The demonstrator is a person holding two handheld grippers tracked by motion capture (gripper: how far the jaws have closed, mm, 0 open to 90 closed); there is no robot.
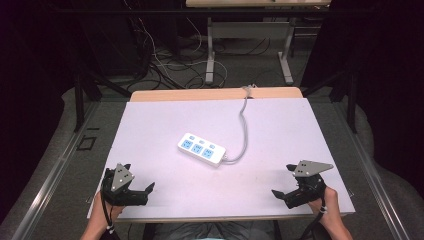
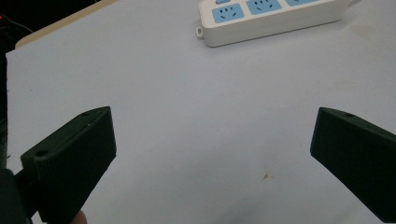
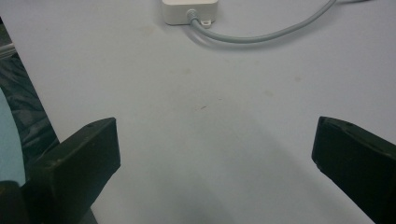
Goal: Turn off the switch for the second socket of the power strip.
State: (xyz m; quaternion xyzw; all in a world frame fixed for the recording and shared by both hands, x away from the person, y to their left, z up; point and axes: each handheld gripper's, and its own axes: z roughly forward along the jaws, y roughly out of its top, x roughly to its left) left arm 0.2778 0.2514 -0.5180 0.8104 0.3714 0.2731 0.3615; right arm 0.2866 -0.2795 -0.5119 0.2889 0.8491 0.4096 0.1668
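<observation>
power strip (image 1: pixel 202 149): lies mid-surface, long axis slanted from far-left to near-right, cord (image 1: pixel 243 131) leaving its right end
left gripper (image 1: pixel 138 188): fingers spread wide, empty; judged slightly nearer
right gripper (image 1: pixel 283 181): fingers spread wide, empty

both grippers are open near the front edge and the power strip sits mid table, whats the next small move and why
Probably ease the right gripper forward toward the power strip. Both grippers are open and hold nothing, and the strip lies apart from them in the middle of the table. In the right gripper view its cord end faces that gripper. The left gripper could wait.
</observation>
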